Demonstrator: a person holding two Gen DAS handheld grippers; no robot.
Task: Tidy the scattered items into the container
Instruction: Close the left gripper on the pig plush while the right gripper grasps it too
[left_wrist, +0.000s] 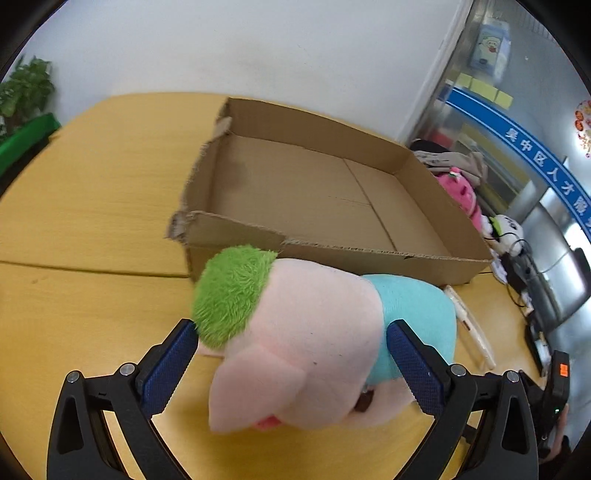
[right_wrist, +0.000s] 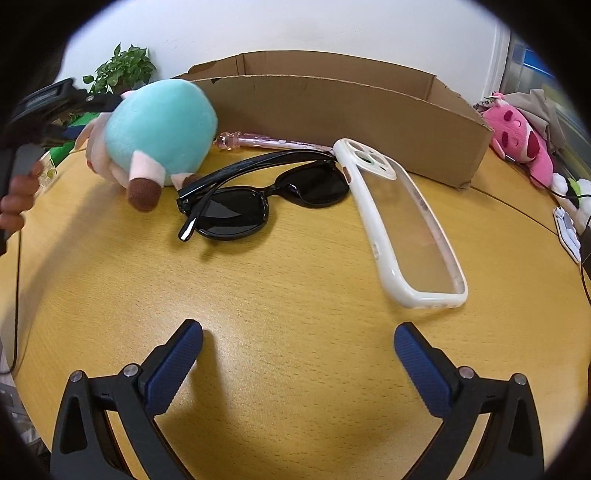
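Note:
A plush pig (left_wrist: 303, 332) with a green tuft, pink head and turquoise body sits between the blue pads of my left gripper (left_wrist: 291, 328), which is shut on it. The right wrist view shows the pig (right_wrist: 155, 133) held just above the table, in front of the box's left end. The shallow open cardboard box (left_wrist: 332, 264) lies straight ahead, with nothing seen inside. Black sunglasses (right_wrist: 258, 199), a white-rimmed clear phone case (right_wrist: 410, 229) and a pink wand-like pen (right_wrist: 258, 142) lie on the wooden table before the box (right_wrist: 369, 110). My right gripper (right_wrist: 299, 336) hovers open over bare table, nearer than these items.
A pink plush (right_wrist: 517, 140) and a white toy (left_wrist: 506, 229) lie right of the box among dark cables and devices (left_wrist: 532, 280). A potted plant (right_wrist: 122, 70) stands at the back left. A person's hand (right_wrist: 18, 199) holds the left gripper's handle.

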